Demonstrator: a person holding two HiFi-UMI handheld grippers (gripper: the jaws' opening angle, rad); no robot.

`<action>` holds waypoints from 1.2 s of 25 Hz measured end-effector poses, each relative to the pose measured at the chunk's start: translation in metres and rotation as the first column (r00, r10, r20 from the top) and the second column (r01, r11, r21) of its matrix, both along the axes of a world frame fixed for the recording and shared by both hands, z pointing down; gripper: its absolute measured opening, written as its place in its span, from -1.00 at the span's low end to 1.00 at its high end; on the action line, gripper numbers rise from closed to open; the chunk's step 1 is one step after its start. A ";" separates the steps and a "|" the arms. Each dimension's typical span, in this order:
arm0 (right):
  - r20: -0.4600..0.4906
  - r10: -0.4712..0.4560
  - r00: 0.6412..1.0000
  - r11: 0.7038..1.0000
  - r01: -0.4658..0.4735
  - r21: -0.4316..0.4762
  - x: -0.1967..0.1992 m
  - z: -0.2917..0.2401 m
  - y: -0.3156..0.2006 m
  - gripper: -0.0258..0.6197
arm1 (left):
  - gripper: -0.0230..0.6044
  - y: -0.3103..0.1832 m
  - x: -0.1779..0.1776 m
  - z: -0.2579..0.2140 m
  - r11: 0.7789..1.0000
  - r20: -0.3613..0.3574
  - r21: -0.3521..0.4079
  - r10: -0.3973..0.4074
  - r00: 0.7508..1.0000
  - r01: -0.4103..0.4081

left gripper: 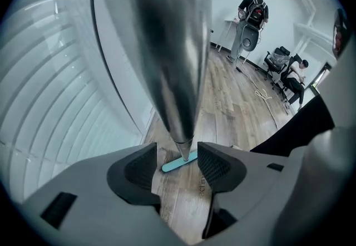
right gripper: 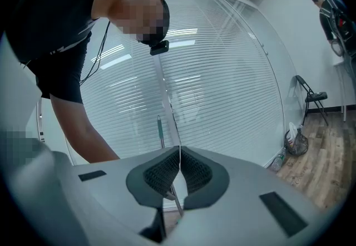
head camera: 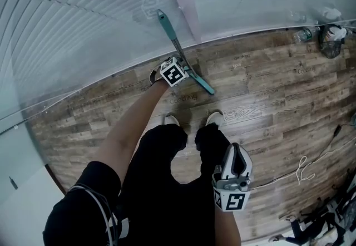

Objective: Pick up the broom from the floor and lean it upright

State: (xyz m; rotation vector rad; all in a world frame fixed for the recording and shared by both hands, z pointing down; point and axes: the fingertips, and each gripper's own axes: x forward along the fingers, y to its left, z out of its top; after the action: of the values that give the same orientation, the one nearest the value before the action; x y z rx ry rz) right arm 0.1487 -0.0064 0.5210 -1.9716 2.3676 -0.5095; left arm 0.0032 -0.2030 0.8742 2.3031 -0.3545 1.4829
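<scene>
**Broom standing against the wall, release almost finished**

The wooden floor (head camera: 267,89) and the glass wall with blinds (head camera: 83,28) are filling most of the head view. The broom (head camera: 177,44) is no longer lying flat. It is standing at about 12 o'clock from the person's shoes (head camera: 214,118), with its teal head (head camera: 201,82) resting on the floor near the foot of the wall. Its teal grip end (head camera: 162,18) is leaning on the glass.

Seen from the head, its long axis is running from the head at 5 o'clock up to the grip at 11 o'clock. From the right gripper view the shaft is rising steeply, close to upright, so it is tilting only slightly toward the wall.

The lifting and leaning are looking done. What appears to be left is drawing the left hand away and checking that the broom is staying put by itself.

The left hand-held gripper (left gripper: 177,164) is pointing steeply down along the shaft. Its jaws are standing spread, with the metal shaft passing between them and a gap showing on each side, so it is gripping nothing. The right hand-held gripper (head camera: 238,153) is hanging by the person's thigh at about 5 o'clock in the head view. Its jaws are pressed together on nothing.
</scene>
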 end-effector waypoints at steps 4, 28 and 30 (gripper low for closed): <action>-0.001 0.010 1.000 1.000 -0.010 -0.001 0.002 -0.001 -0.002 -0.86 | -0.21 0.003 0.001 -0.001 1.000 -0.015 -0.007 -0.020 1.000 0.020; -0.070 -0.089 0.994 0.991 0.095 0.097 0.006 -0.178 -0.025 -0.86 | -0.17 0.051 -0.007 -0.379 0.891 -0.493 0.130 -0.322 0.808 0.435; -0.085 -0.117 0.990 0.986 0.126 0.110 0.001 -0.199 -0.029 -0.86 | -0.17 0.056 -0.007 -0.431 0.859 -0.554 0.141 -0.344 0.758 0.492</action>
State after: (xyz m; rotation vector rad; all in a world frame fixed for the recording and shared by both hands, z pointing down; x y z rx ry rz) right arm 0.1501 -0.0353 0.3223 -1.8408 2.5131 -0.2964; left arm -0.0042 -0.1471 0.4435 2.4904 -0.9035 0.5886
